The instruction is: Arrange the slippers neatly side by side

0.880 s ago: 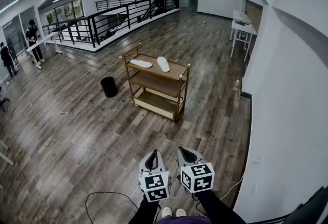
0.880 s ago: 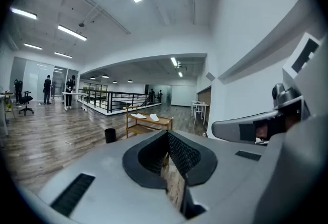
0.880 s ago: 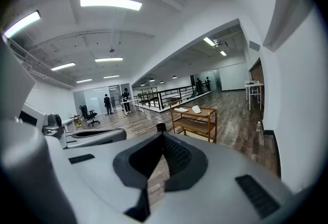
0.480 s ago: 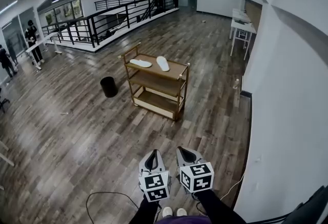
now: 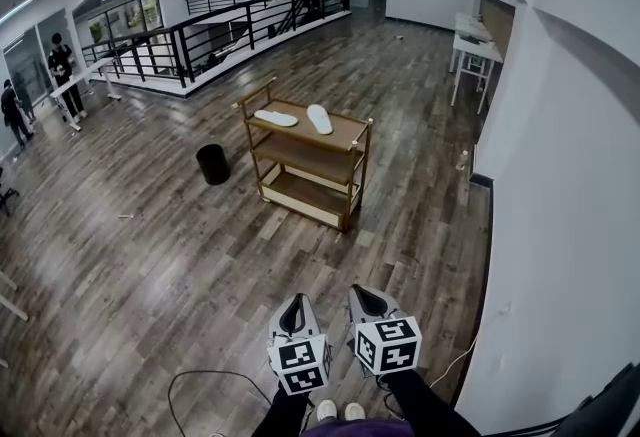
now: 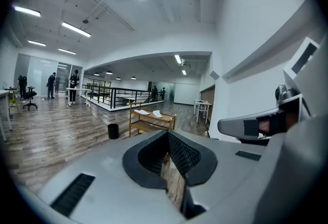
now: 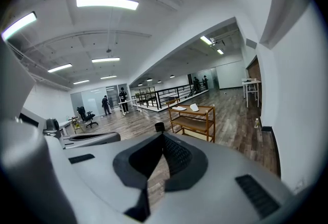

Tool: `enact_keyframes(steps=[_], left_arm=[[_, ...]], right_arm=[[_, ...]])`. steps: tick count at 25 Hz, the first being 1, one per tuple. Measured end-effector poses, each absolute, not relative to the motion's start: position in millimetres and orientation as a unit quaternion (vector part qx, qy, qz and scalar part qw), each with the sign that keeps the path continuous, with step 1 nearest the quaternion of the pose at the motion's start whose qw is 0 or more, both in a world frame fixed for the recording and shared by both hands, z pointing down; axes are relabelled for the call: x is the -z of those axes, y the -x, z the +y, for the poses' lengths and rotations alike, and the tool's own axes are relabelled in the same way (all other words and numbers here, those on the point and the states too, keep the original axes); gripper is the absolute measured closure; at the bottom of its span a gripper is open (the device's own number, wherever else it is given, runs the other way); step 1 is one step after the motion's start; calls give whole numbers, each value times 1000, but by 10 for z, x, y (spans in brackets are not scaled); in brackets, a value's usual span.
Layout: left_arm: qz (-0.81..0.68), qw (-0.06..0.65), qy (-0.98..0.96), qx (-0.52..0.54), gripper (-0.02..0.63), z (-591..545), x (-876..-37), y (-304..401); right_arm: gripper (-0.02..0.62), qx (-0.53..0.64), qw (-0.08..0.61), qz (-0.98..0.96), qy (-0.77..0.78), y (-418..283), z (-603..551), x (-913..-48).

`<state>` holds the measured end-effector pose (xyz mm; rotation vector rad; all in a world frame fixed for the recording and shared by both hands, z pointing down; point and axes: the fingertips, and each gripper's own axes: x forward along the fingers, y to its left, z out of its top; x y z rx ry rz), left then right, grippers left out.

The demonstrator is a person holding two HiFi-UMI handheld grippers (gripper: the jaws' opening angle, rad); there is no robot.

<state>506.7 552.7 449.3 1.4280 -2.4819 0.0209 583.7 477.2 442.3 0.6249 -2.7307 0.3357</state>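
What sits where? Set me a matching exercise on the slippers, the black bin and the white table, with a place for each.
Things:
1. slippers
2. black bin
3. white table

Places:
A. on the floor, left of the cart in the head view
B. along the right-hand wall
C. on the cart's top shelf

Pairs: 1-C, 2-A, 3-B
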Motion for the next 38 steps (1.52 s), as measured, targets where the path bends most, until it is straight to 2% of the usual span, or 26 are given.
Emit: enact_keyframes(steps=[8, 20, 38], left_arm=[[-860, 168, -481, -8, 604, 5731, -4744, -5008], [-861, 176, -477, -3, 604, 5870, -4865, -4693], [-866, 176, -468, -4, 604, 4856, -4843, -4024]], right_arm=[[597, -143, 166, -943, -251, -5936, 4685, -4580], [597, -141, 172, -939, -261, -5695, 4794, -4650], [597, -132, 179, -950, -218, -4828, 3859, -4627]])
